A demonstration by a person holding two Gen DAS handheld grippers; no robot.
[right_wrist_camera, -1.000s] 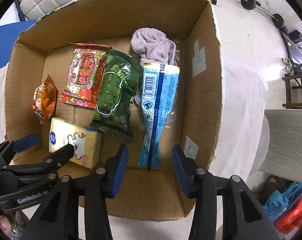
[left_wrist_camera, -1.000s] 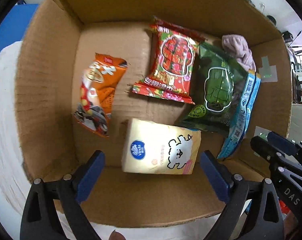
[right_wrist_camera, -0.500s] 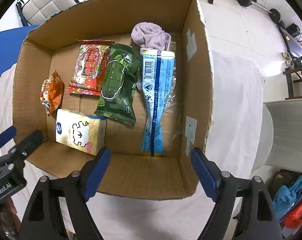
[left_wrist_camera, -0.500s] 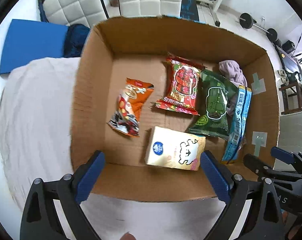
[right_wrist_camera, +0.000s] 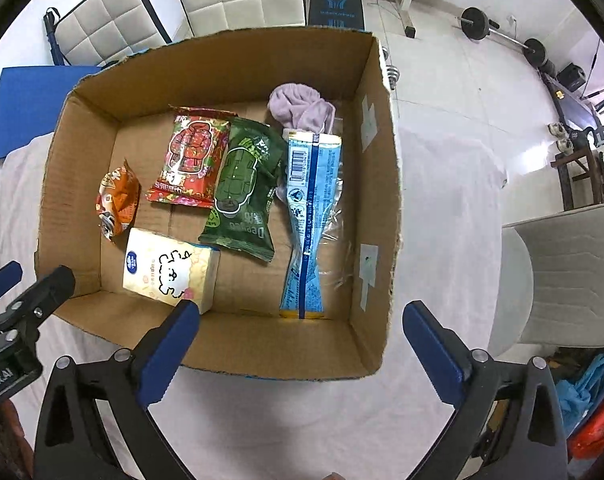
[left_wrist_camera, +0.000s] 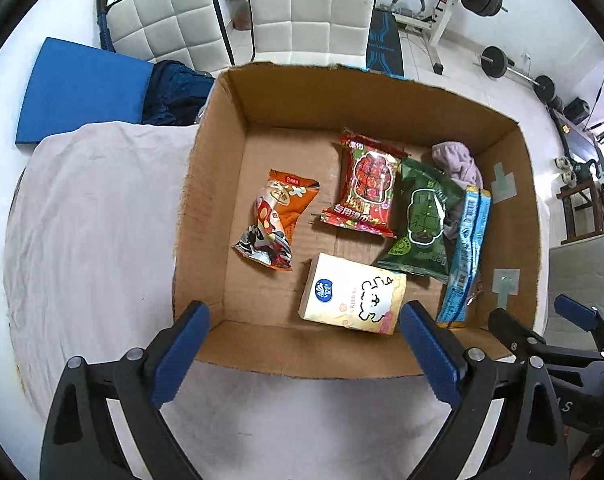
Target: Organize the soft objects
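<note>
Both grippers are hovering with fingers spread wide and holding nothing, the left gripper over the near wall of the cardboard box, the right gripper over its near right corner. Inside, an orange snack bag, red packet, green packet, blue wrapper, lilac cloth and tissue pack are lying flat, leaving bare floor along the left wall. The box is sitting on a white cloth covering the tabletop, with padded chairs and gym weights standing behind.

white tiled floor | quilted white chairs | barbell | blue mat
</note>
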